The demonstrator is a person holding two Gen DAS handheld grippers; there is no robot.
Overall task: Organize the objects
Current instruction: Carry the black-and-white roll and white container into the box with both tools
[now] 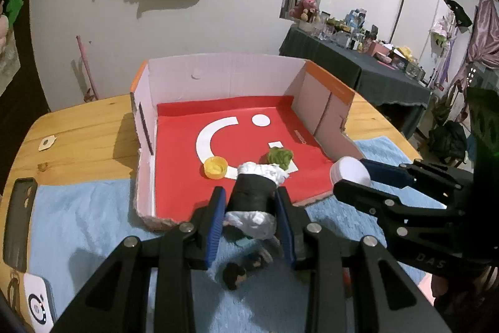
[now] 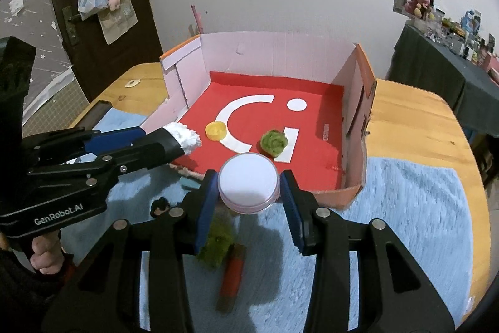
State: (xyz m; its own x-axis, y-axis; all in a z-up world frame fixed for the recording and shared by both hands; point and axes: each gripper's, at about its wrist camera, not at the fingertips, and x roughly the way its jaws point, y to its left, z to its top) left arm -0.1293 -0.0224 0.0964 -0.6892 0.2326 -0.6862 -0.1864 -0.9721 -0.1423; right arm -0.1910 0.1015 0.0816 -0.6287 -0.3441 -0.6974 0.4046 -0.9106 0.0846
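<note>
Box (image 1: 224, 77) of cardboard, with a red floor and an open top, stands on the wooden table (image 1: 87, 127); its front edge lies on a blue towel (image 1: 93, 217). In the left wrist view, the left gripper (image 1: 252, 214) pinches a black roll (image 1: 254, 192) stuffed with white paper, held above the front edge of the box. Inside the box lie a yellow cap (image 1: 215, 167) and a green ball (image 1: 280, 157), near each other. Under the gripper a small dark figure (image 1: 235, 275) lies on the towel. At the right, the right gripper holds a white jar (image 1: 351, 170).

In the right wrist view, the right gripper (image 2: 248, 205) pinches the jar (image 2: 248, 186) by its sides, just over the front edge of the box (image 2: 280, 52). Below it, on the towel (image 2: 389, 223), lie a green fuzzy thing (image 2: 216, 245) and a red stick (image 2: 232, 276), touching. The left gripper comes from the left with the roll (image 2: 174, 141) at the box wall.
</note>
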